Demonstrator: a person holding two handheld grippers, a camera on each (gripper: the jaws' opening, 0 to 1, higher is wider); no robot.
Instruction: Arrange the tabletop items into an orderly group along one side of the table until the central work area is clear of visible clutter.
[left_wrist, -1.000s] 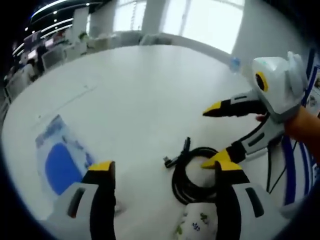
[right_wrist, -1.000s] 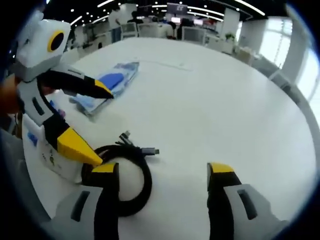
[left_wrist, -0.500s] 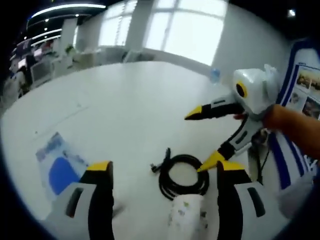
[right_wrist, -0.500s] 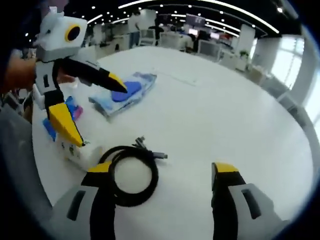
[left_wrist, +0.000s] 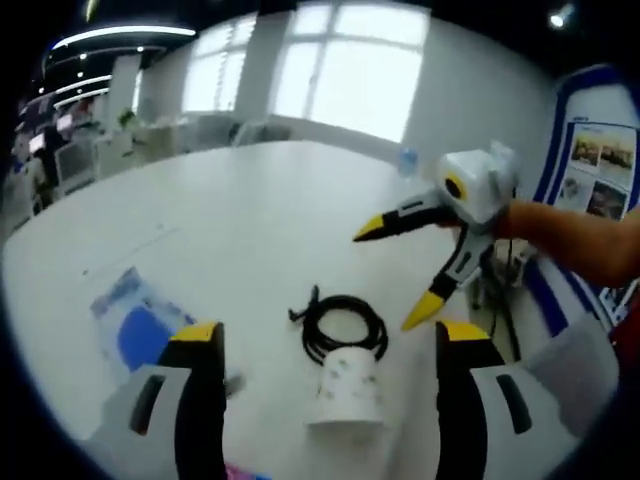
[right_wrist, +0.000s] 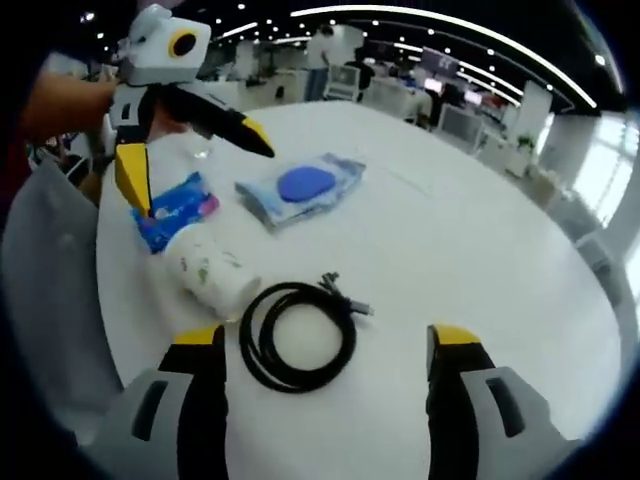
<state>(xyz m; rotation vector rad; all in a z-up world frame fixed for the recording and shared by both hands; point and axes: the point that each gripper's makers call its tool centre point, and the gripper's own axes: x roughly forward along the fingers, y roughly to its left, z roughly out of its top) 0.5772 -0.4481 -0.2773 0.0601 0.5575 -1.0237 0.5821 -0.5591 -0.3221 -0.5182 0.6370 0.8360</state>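
White surface: left hand-held gripper aloft, jaws apart, empty; paper cup tipped, light, crushable; black cable coil beside it, floppy, pinch bundled loop; right hand-held gripper jaws apart, empty.

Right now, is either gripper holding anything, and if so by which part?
Nothing is held. The left gripper and right gripper both hang open above the table; the coiled black cable lies free on it.
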